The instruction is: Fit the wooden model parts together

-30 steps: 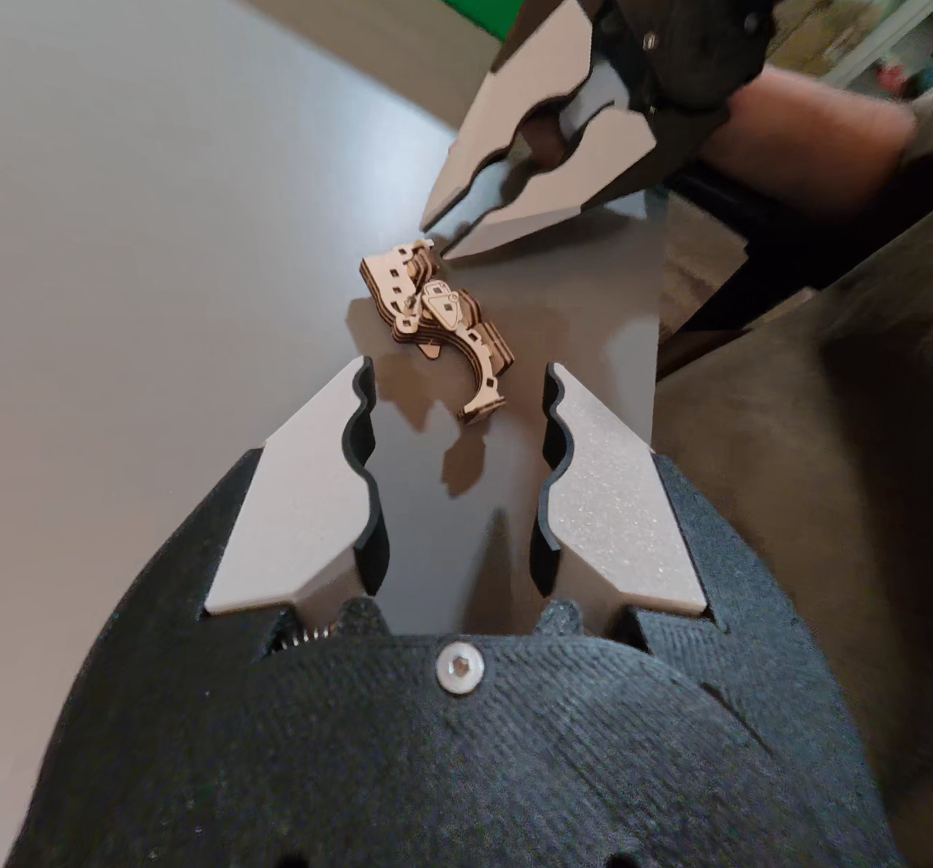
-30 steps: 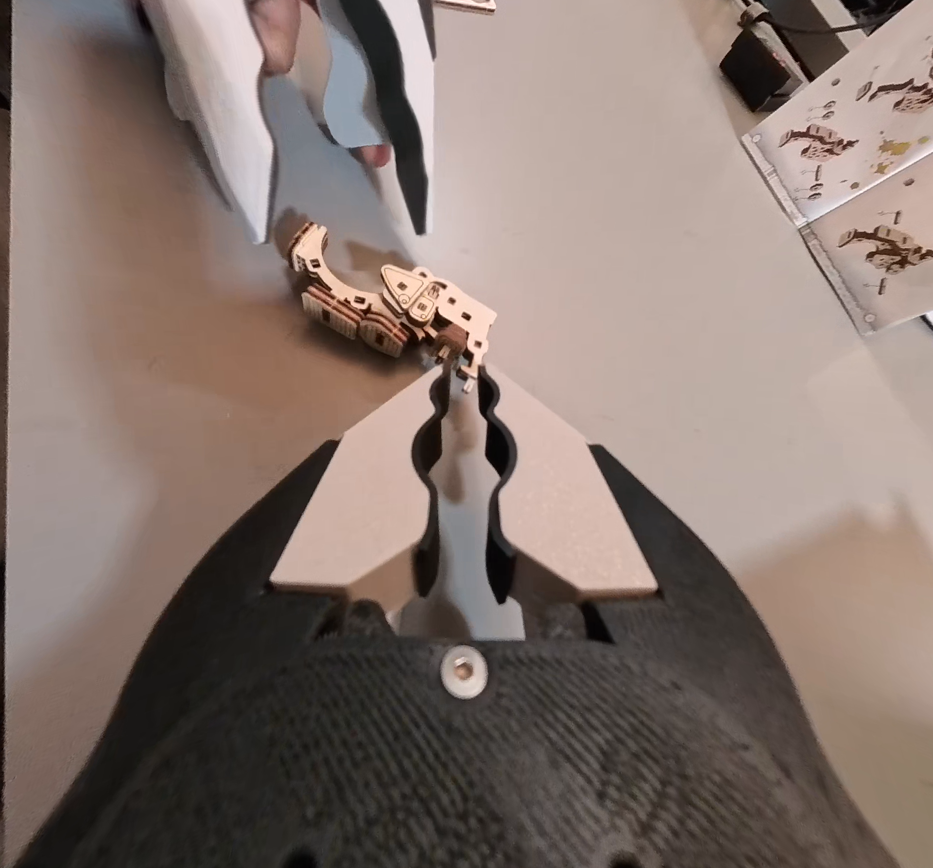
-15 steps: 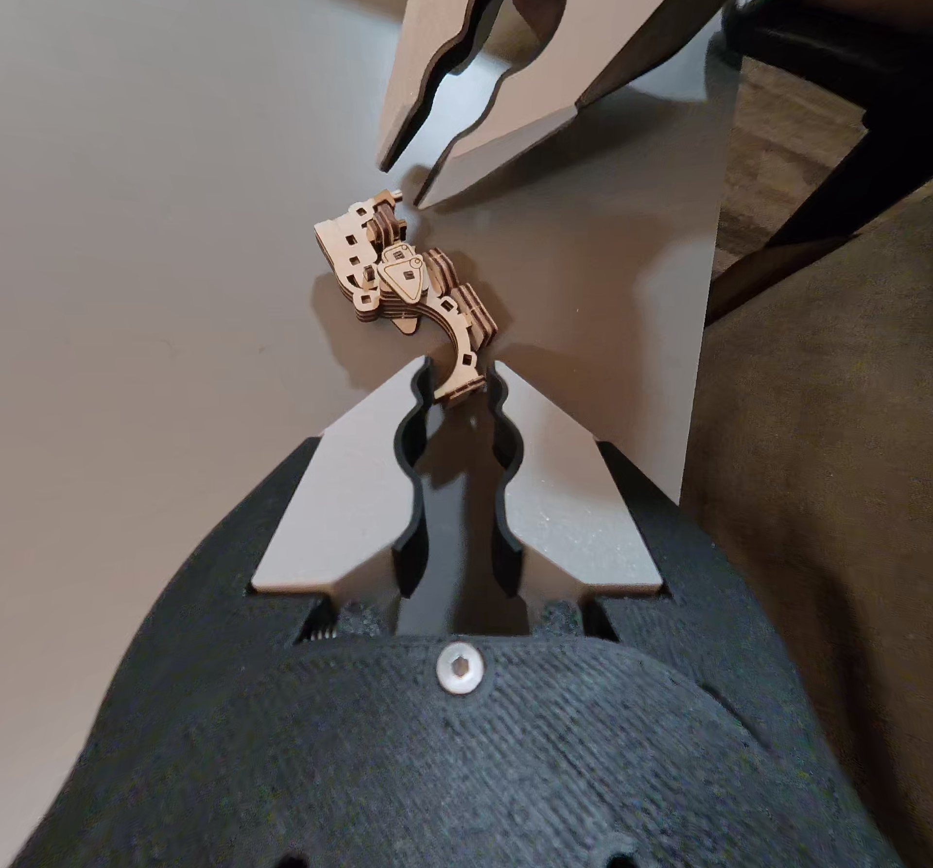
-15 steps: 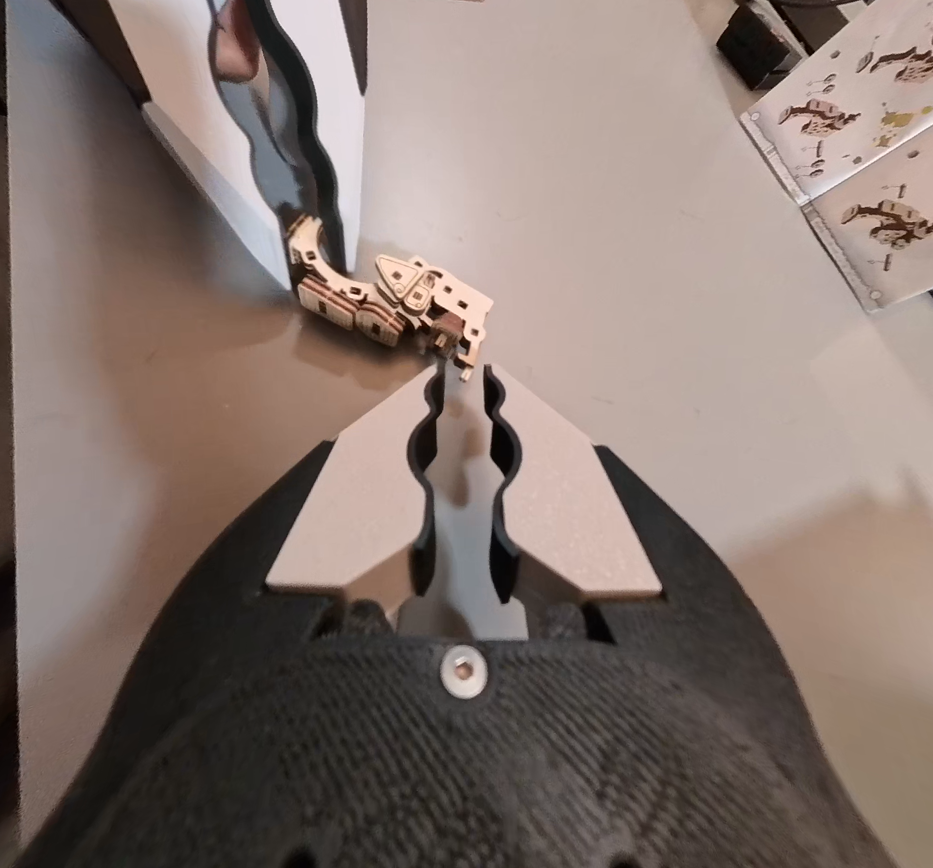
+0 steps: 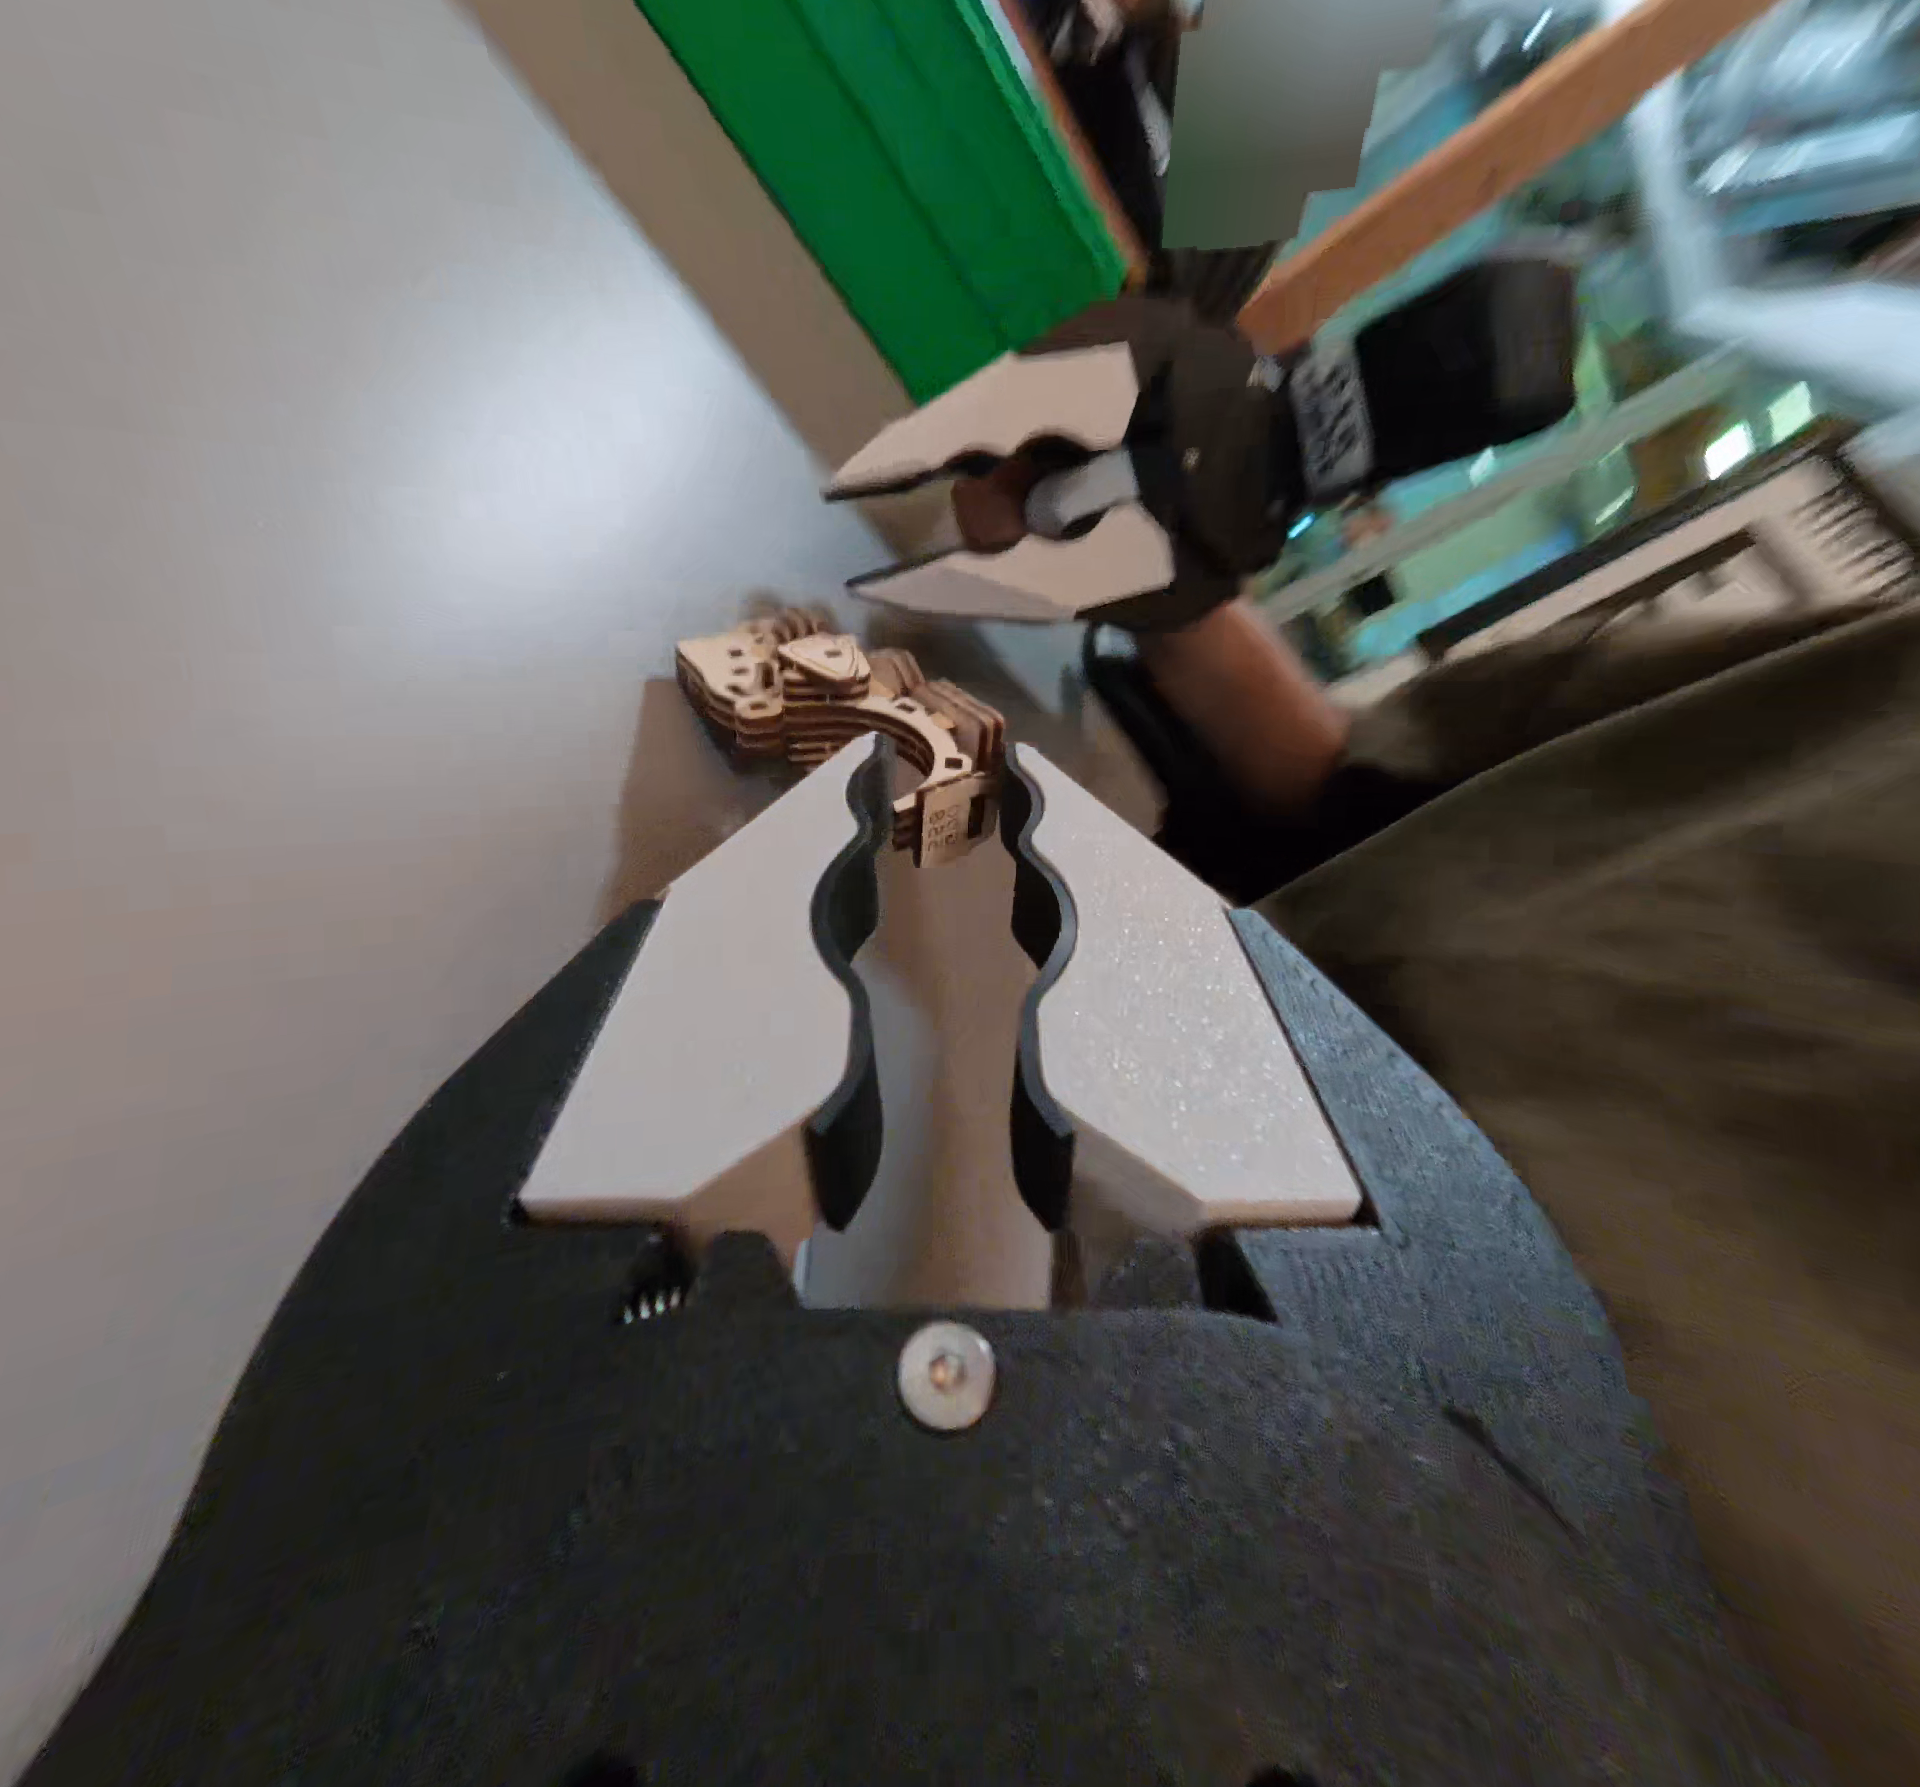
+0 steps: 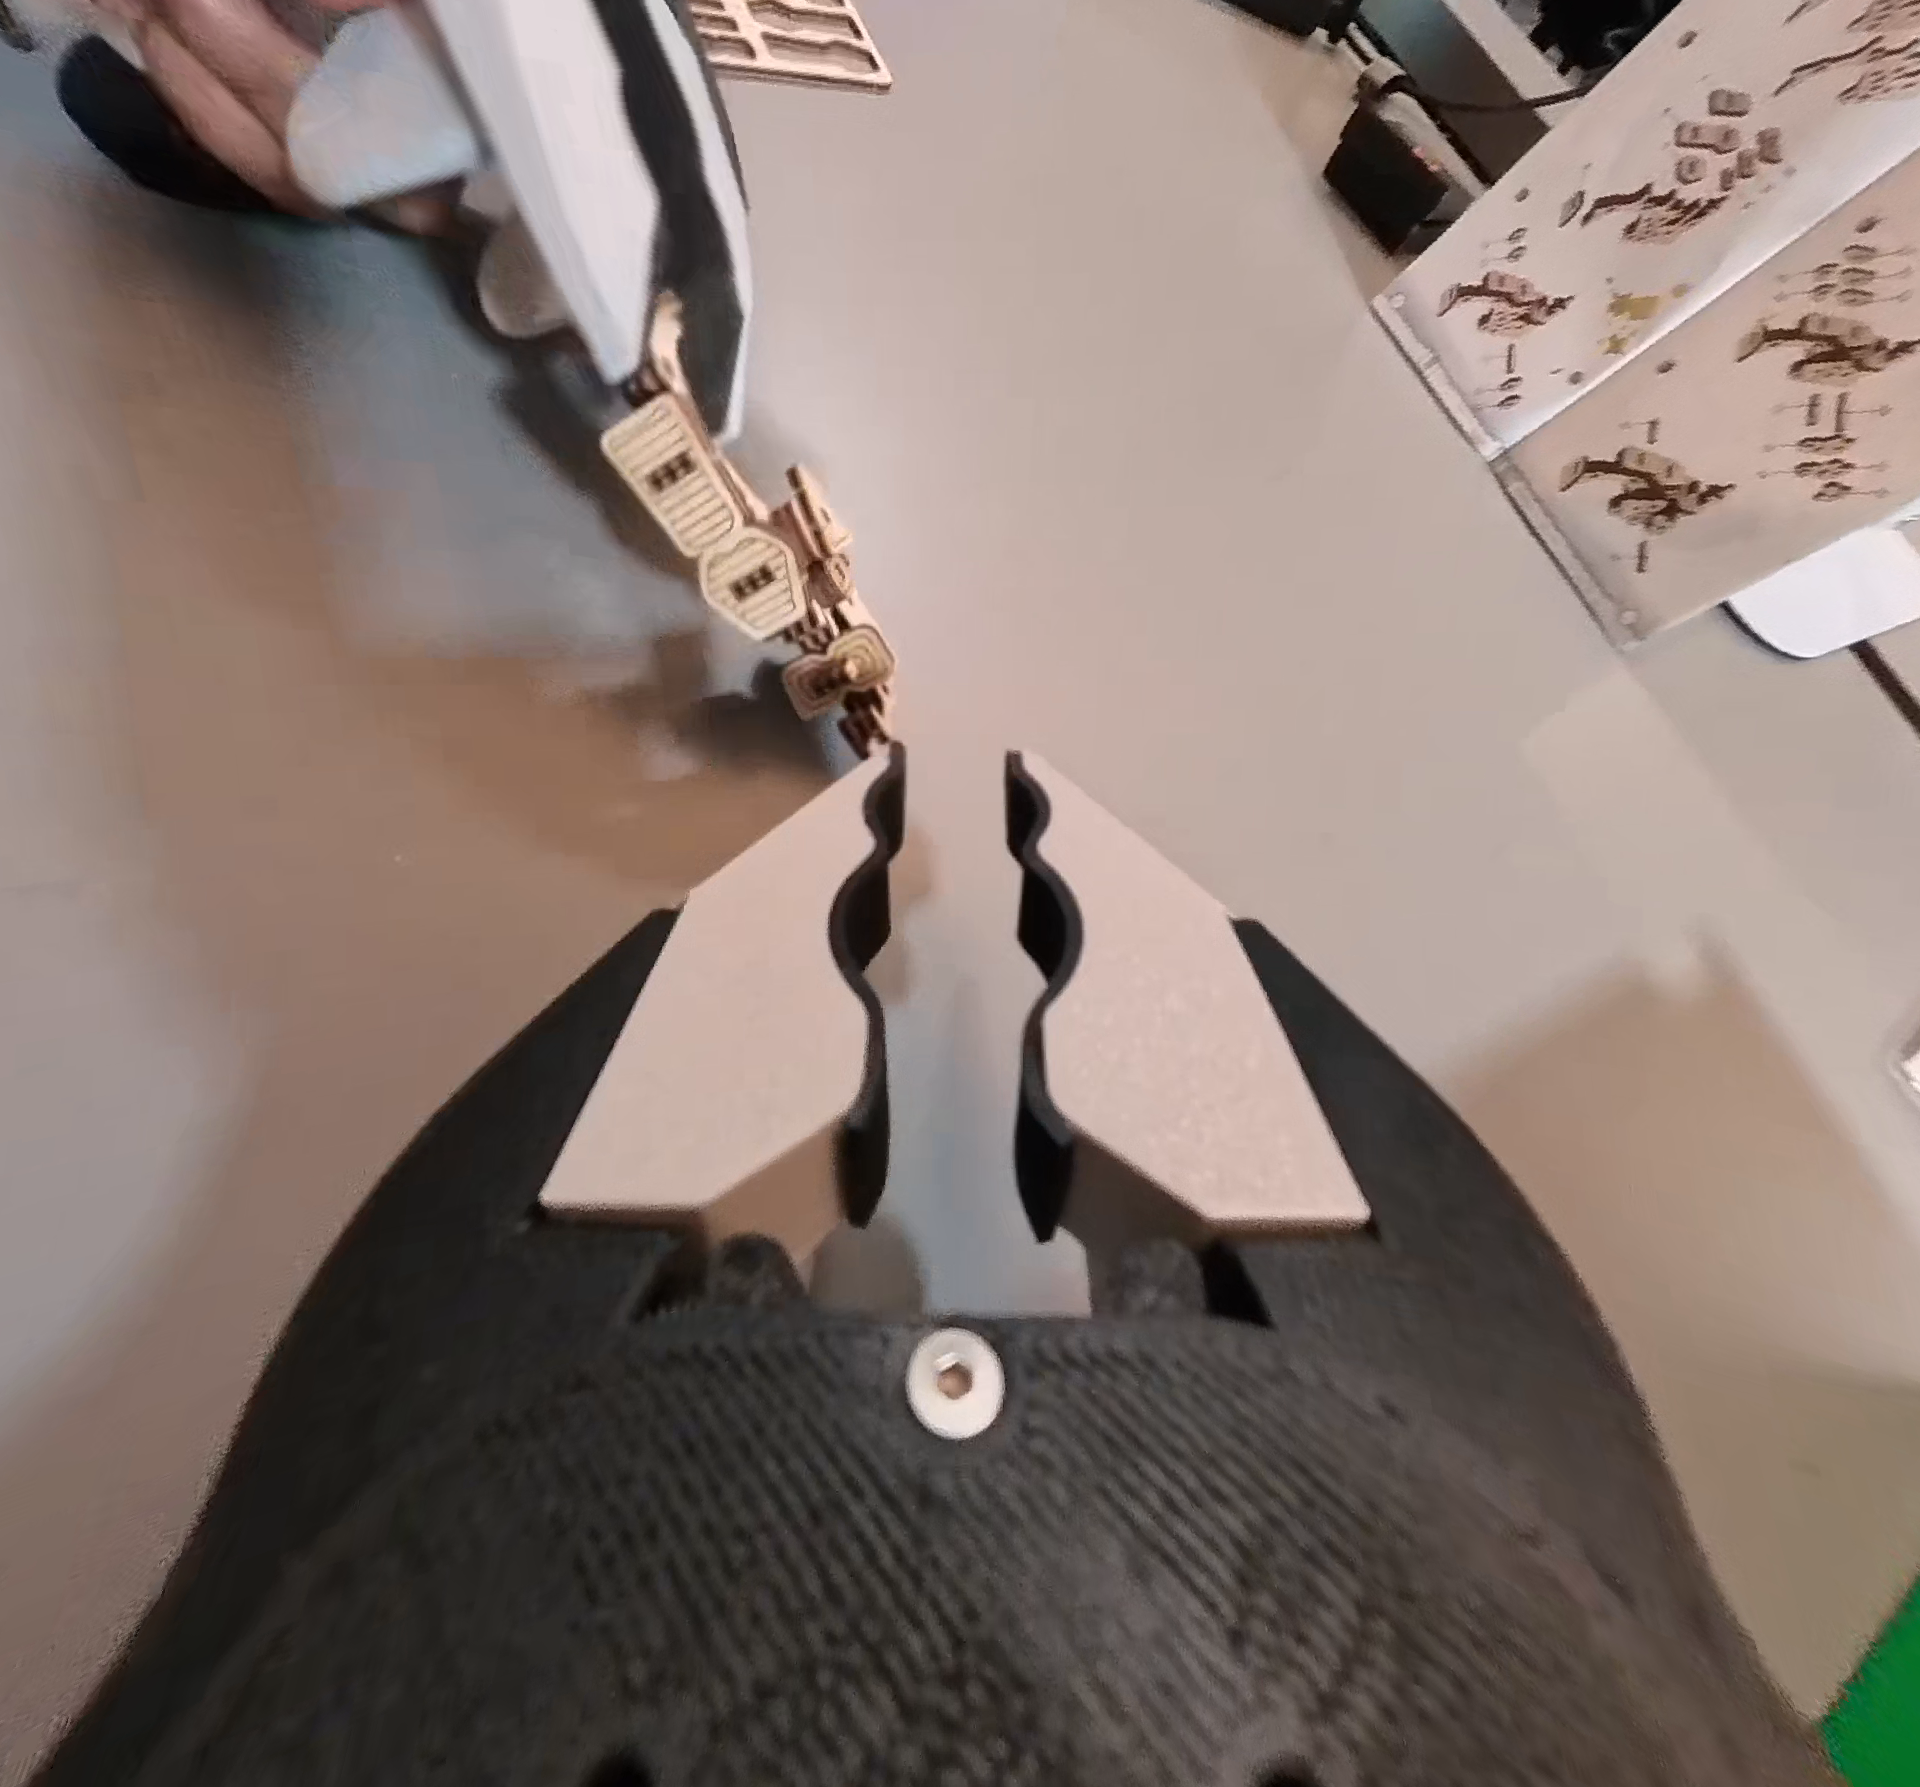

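Note:
A partly assembled wooden model (image 5: pixel 831 698) of layered light plywood is held by my left gripper (image 5: pixel 940 771), which is shut on its curved end. In the right wrist view the model (image 6: pixel 748 574) hangs tilted from the left gripper (image 6: pixel 675 376), above the grey table (image 6: pixel 1143 490). Its lower end is just off my right gripper's left fingertip (image 6: pixel 883 771). My right gripper (image 6: pixel 954 761) is open and empty. It also shows in the left wrist view (image 5: pixel 842 539), beyond the model, with its jaws apart.
Wooden part sheets (image 6: pixel 790 23) lie at the table's far side. An instruction sheet (image 6: pixel 1662 283) stands at the right, with a black box (image 6: pixel 1382 168) and cables behind it. A green board (image 5: pixel 883 127) is beyond the table. A person's hand (image 6: pixel 208 23) holds the left gripper. The tips of one gripper are about 8 cm away from the tips of the other.
My left gripper closed on the model's curved end, then raised and tilted it off the table. My right gripper's jaws widened and the model's other end no longer sits between them.

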Tool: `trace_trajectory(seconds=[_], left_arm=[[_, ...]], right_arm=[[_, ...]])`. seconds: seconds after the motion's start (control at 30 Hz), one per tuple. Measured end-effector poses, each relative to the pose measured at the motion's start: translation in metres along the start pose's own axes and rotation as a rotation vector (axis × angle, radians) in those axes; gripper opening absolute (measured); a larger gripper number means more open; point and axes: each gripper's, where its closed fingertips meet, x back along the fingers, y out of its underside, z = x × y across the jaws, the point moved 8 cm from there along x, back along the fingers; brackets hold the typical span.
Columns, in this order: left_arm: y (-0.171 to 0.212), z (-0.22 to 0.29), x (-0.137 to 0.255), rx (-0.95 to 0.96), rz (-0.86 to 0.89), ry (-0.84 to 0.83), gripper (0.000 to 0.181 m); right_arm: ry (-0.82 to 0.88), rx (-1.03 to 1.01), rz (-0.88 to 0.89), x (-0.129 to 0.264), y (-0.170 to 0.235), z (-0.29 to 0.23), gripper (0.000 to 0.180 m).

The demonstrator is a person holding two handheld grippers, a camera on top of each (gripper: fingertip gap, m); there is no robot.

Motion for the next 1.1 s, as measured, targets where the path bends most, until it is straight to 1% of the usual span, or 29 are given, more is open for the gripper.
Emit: trace_trajectory(seconds=[0.1, 0.2, 0.5, 0.77, 0.83, 0.93, 1.0, 1.1], left_arm=[[-0.007, -0.006, 0.009, 0.142, 0.094, 0.099, 0.016], [-0.009, -0.011, 0.012, 0.200, 0.124, 0.122, 0.016], [-0.009, -0.012, 0.011, 0.233, 0.137, 0.143, 0.016], [-0.008, -0.011, 0.011, 0.239, 0.133, 0.153, 0.016], [-0.009, -0.012, 0.012, 0.239, 0.136, 0.146, 0.021], [-0.012, -0.015, 0.017, 0.233, 0.147, 0.119, 0.042], [-0.015, -0.016, 0.022, 0.218, 0.162, 0.098, 0.052], [-0.018, -0.016, 0.026, 0.171, 0.172, 0.062, 0.053]], right_arm=[[0.004, 0.045, -0.004, -0.003, -0.003, -0.005, 0.018], [-0.010, 0.081, -0.014, -0.006, -0.003, -0.011, 0.018], [-0.005, 0.181, -0.061, -0.019, -0.008, -0.024, 0.018], [0.016, 0.201, -0.089, -0.027, -0.008, -0.025, 0.008], [0.015, 0.189, -0.079, -0.025, -0.008, -0.024, 0.008], [0.011, 0.169, -0.064, -0.021, -0.009, -0.021, 0.008], [0.007, 0.165, -0.069, -0.019, -0.009, -0.019, 0.008], [-0.018, 0.162, -0.105, -0.014, -0.007, -0.017, 0.008]])
